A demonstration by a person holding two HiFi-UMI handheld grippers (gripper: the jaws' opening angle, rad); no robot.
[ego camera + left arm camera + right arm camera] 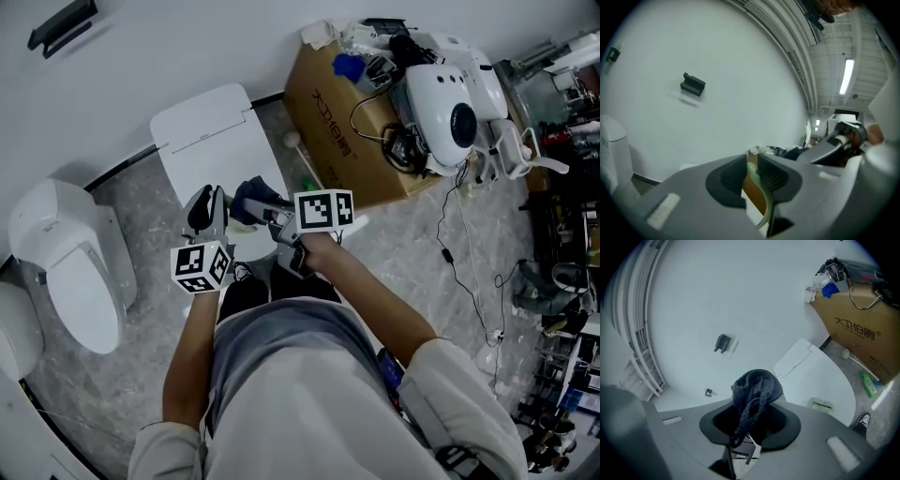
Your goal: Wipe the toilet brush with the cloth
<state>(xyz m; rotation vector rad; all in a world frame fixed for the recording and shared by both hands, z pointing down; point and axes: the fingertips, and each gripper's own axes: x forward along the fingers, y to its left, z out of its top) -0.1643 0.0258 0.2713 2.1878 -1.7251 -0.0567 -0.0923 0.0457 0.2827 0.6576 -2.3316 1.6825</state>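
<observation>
Closest to me in the head view are the person's forearms, reaching toward 12 o'clock from the grey-shirted torso. The left gripper point(204, 212) sits at about 11 o'clock and the right gripper point(262, 208) just beside it at 12, their tips close together over the front of the toilet point(202, 131).

In the left gripper view, the left gripper point(752, 171) has its ribbed pads pressed onto a thin, curved, pale green strip. I take that for part of the toilet brush point(765, 197). It runs down from between the pads toward 6 o'clock. I cannot pick the brush out in the head view.

In the right gripper view, the right gripper point(751, 420) is pinching a dark blue cloth point(757, 387). The cloth bunches above the jaws and a strand hangs down between them. In the head view it shows as a dark lump point(251, 197) at the right gripper's tip.

Beyond the grippers, the toilet's white lid is shut. A second white toilet point(66, 248) stands at 9 o'clock. A cardboard box point(333, 117) sits at 1 o'clock, against the wall. Farthest off, a small black bracket point(61, 23) is fixed to the wall at 10 o'clock.
</observation>
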